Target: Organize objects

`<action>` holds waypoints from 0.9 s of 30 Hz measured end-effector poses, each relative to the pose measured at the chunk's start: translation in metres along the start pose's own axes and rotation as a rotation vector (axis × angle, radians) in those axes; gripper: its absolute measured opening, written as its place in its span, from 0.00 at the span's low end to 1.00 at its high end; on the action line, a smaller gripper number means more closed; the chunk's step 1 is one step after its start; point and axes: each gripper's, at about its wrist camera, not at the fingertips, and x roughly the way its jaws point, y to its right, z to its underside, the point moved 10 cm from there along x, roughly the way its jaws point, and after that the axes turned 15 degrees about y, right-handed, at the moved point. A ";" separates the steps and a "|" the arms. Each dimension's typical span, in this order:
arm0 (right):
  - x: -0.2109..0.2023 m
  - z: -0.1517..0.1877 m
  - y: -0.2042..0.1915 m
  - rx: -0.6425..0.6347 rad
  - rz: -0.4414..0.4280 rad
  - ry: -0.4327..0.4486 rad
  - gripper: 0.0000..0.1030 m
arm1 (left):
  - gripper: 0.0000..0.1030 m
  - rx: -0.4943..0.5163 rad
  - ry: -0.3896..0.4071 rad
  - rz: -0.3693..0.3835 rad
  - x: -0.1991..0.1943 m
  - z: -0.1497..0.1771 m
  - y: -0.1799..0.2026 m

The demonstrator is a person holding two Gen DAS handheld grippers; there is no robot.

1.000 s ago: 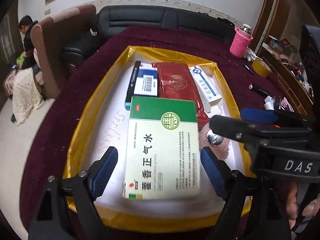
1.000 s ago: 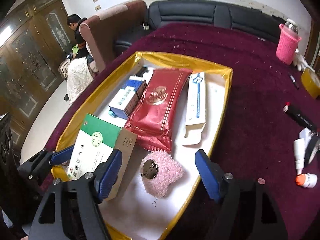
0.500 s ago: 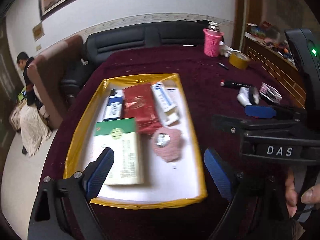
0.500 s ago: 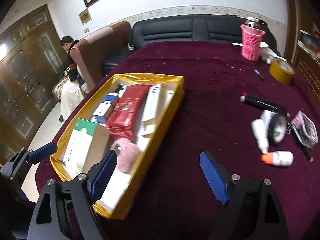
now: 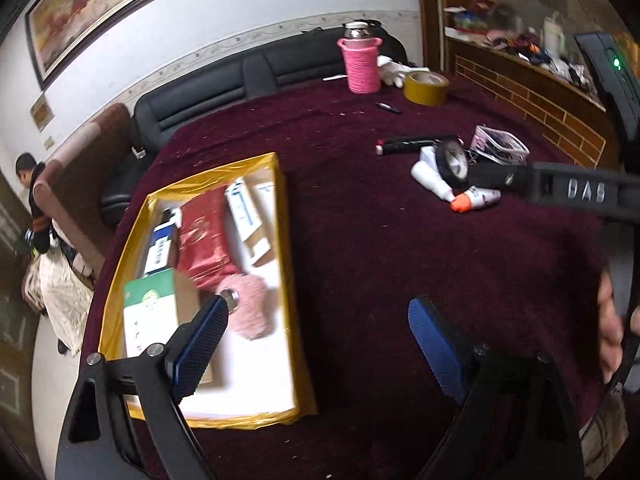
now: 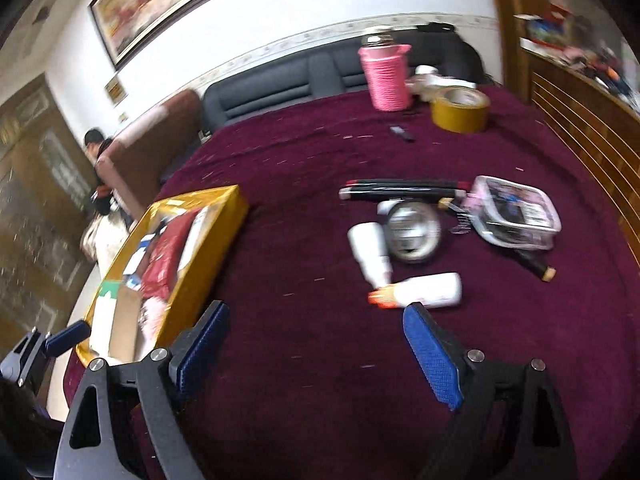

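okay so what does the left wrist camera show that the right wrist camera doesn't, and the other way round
Only the left wrist view shows the pink fluffy keyring lying whole in the tray, and the blue box clearly.

Only the right wrist view shows the clear pouch unblocked, plus a dark stick with a tan tip poking out beneath it.

Both show the gold-edged tray with the red packet, the pink cup, the yellow tape roll and the orange-capped white bottle on the maroon cloth.

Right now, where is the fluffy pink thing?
In the left wrist view, the fluffy pink pouch lies inside the yellow-edged tray, just below the red packet, beside the green-and-white box.
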 end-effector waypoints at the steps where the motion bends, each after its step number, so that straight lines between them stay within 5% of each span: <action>1: -0.002 -0.003 0.014 0.020 0.015 0.008 0.89 | 0.89 0.013 -0.004 0.002 0.003 -0.001 0.006; 14: -0.005 -0.009 0.113 0.177 0.107 0.030 0.89 | 0.88 0.117 -0.061 0.043 0.033 -0.005 0.061; 27: 0.012 -0.032 0.174 0.290 0.174 0.134 0.89 | 0.88 0.138 -0.131 0.020 0.055 0.001 0.069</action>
